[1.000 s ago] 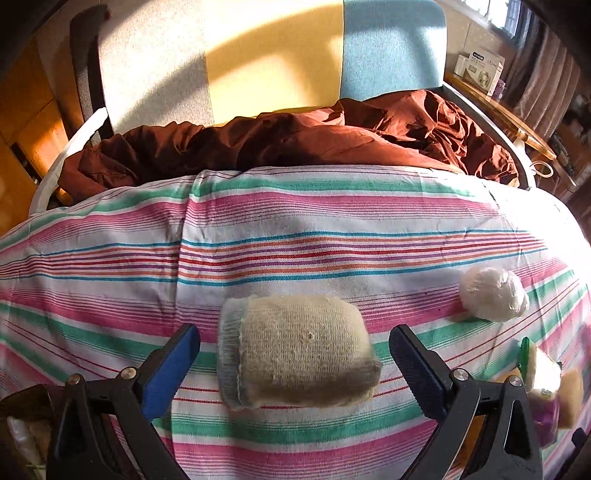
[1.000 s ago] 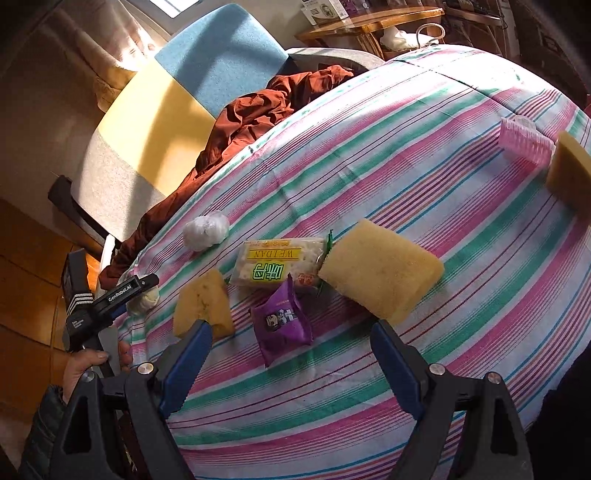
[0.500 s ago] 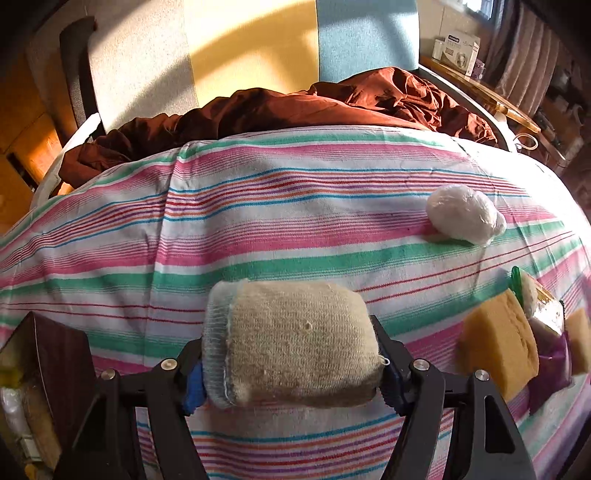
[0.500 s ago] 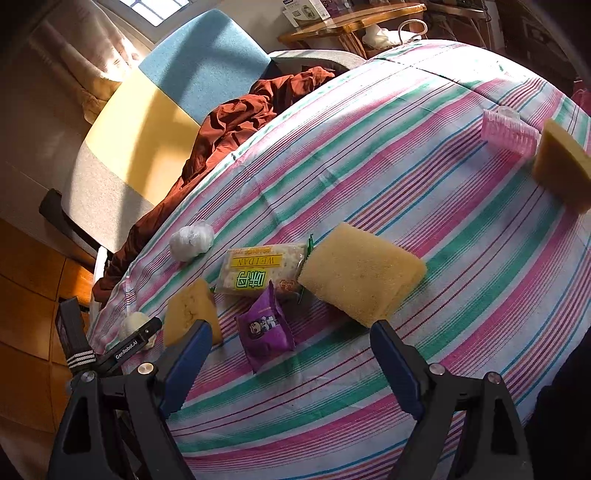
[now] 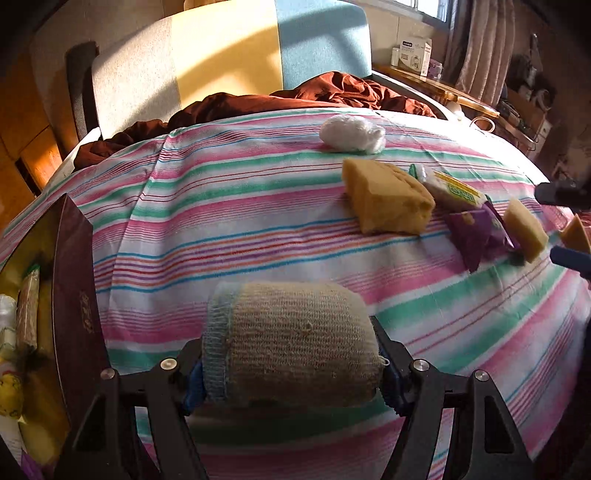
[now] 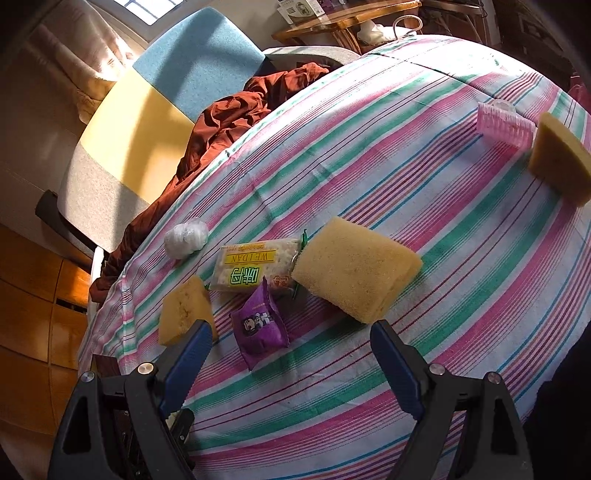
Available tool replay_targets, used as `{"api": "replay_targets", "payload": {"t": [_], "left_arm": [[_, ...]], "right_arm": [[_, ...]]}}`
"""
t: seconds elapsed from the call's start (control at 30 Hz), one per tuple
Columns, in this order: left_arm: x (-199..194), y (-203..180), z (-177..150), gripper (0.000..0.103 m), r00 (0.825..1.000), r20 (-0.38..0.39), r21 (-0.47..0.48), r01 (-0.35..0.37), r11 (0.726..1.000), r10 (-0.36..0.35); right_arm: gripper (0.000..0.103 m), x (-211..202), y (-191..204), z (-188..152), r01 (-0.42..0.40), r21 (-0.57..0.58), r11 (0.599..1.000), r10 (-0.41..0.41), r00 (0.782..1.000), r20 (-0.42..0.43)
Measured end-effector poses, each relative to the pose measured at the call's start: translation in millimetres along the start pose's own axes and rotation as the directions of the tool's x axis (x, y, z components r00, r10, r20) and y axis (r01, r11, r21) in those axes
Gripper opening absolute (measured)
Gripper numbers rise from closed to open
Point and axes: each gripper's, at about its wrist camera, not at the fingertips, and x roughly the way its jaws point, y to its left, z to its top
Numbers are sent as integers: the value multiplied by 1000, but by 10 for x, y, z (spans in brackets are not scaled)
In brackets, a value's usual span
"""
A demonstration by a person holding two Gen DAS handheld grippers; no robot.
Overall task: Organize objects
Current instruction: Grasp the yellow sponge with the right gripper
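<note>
My left gripper (image 5: 291,363) is shut on a beige knitted scrub pad (image 5: 291,341) with a blue stitched edge, held above the striped tablecloth (image 5: 240,229). A dark red box (image 5: 75,295) with packets inside stands at the left. My right gripper (image 6: 291,350) is open and empty above the cloth, near a purple snack packet (image 6: 258,326). Around it lie a yellow Weidan packet (image 6: 255,267), a large yellow sponge (image 6: 354,269), a smaller sponge (image 6: 184,312) and a white wrapped ball (image 6: 186,236).
A pink hair roller (image 6: 504,123) and another yellow sponge (image 6: 559,162) lie at the far right. A brown cloth (image 5: 343,90) lies on a chair (image 5: 221,62) behind the table. A wooden shelf (image 6: 347,22) with boxes stands beyond.
My left gripper closed on the scrub pad, lifted it and swung left toward the dark red box. My right gripper moved slightly closer to the purple packet and stayed open.
</note>
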Motion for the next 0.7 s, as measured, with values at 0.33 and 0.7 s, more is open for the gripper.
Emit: {"api": "replay_targets", "payload": {"t": [0.33, 0.7], "left_arm": [[-218, -23, -432, 75, 987, 147, 51, 62, 997, -69], [-197, 9, -448, 75, 981, 169, 44, 90, 995, -96]], "right_arm": [[89, 150, 310, -119, -4, -159, 987, -7, 998, -66], [89, 211, 702, -297, -6, -343, 939, -25, 996, -86]]}}
